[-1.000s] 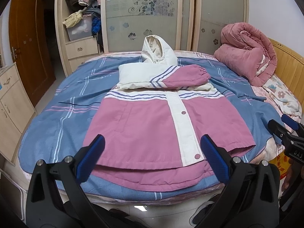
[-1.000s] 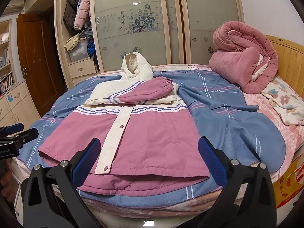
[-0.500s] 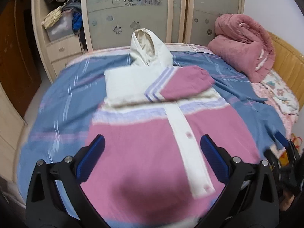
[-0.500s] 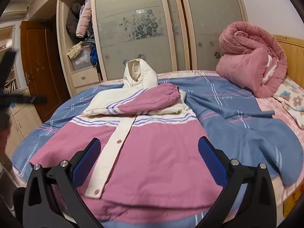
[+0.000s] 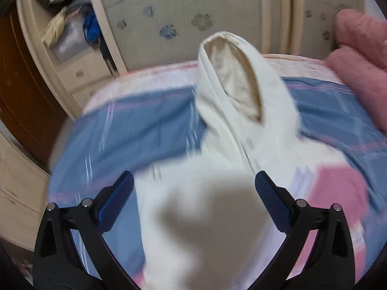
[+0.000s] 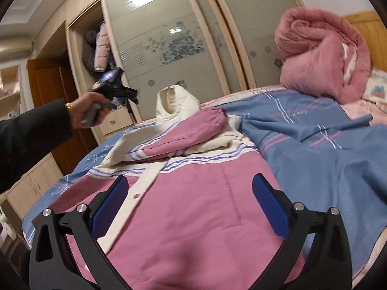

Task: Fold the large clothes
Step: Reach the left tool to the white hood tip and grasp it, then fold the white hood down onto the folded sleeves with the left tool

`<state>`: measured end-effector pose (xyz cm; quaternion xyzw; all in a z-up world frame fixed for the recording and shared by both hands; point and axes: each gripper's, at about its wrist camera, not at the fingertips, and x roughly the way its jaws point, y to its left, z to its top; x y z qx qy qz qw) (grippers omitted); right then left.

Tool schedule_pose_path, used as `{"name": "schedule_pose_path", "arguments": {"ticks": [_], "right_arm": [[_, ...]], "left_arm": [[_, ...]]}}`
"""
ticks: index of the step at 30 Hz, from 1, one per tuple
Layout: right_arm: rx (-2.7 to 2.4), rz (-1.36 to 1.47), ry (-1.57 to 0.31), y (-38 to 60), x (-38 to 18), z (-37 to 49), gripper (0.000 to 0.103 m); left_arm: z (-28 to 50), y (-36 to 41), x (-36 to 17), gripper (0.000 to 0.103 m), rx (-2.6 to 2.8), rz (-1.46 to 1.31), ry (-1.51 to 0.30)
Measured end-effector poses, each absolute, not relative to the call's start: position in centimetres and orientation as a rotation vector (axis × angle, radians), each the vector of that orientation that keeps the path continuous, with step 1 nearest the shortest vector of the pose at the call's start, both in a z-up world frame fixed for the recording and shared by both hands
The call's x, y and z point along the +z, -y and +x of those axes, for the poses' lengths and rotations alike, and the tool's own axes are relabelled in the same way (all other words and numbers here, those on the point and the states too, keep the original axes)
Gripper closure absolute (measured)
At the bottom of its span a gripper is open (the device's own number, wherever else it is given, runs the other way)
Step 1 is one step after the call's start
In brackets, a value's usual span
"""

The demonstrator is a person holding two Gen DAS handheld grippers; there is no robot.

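Frosted floral wardrobe doors (image 6: 169, 46) behind bed (image 6: 326, 159)

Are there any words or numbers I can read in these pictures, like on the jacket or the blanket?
No text can be read with certainty.
Blue bedsheet: small white marks near its stripes, too small and blurred to read.
Jacket: stripes and snap buttons only, no words.
Wardrobe doors: flower patterns, no letters.
Left gripper and right gripper: no label visible.
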<state>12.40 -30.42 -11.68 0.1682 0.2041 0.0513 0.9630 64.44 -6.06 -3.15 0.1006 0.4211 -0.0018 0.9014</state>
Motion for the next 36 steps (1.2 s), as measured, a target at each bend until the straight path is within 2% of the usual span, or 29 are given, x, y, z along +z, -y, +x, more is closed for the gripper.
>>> {"name": "schedule_pose_path", "arguments": {"ticks": [6, 10, 12, 13, 14, 15, 16, 20, 25, 29, 34, 36], "right_arm": [[0.090, 0.419, -0.457, 32.7, -13.2, 13.3, 0.001], [0.093, 0.454, -0.500, 33.3, -14.2, 14.0, 0.001], [0.097, 0.453, -0.510, 33.1, -14.4, 14.0, 0.001], [0.102, 0.450, -0.511, 33.0, -14.4, 14.1, 0.001], [0.104, 0.447, -0.511, 32.9, -14.4, 14.1, 0.001], [0.106, 0.446, -0.511, 32.9, -14.4, 14.1, 0.001], [0.106, 0.448, -0.512, 32.9, -14.4, 14.1, 0.001], [0.113, 0.462, -0.511, 33.1, -14.4, 14.1, 0.001], [0.122, 0.463, -0.492, 33.0, -13.9, 13.7, 0.001], [0.141, 0.448, -0.484, 32.3, -13.5, 13.3, 0.001], [0.177, 0.431, -0.510, 31.3, -13.7, 13.5, 0.001], [0.191, 0.419, -0.519, 30.8, -13.8, 13.6, 0.001]], "left_arm": [[75.8, 9.6, -4.2, 0.002, 0.058, 0.154, -0.860], [81.3, 12.0, -6.0, 0.002, 0.143, 0.220, -0.869], [83.0, 11.9, -6.6, 0.011, 0.152, 0.167, -0.875], [83.5, 11.5, -7.0, 0.031, 0.135, 0.126, -0.895], [84.0, 10.9, -7.7, 0.073, 0.117, 0.084, -0.933], [84.4, 10.4, -8.3, 0.094, 0.117, 0.057, -0.973], [84.2, 9.8, -8.4, 0.097, 0.124, 0.036, -0.978], [80.5, 8.1, -6.3, 0.100, 0.055, -0.029, -0.868], [70.9, 7.5, -2.3, 0.100, -0.111, 0.016, -0.771], [61.3, 5.7, -1.6, 0.100, -0.212, 0.026, -0.751], [52.5, 0.2, -9.2, 0.099, -0.244, -0.098, -0.864], [50.6, -1.0, -12.8, 0.095, -0.221, -0.149, -0.914]]}}
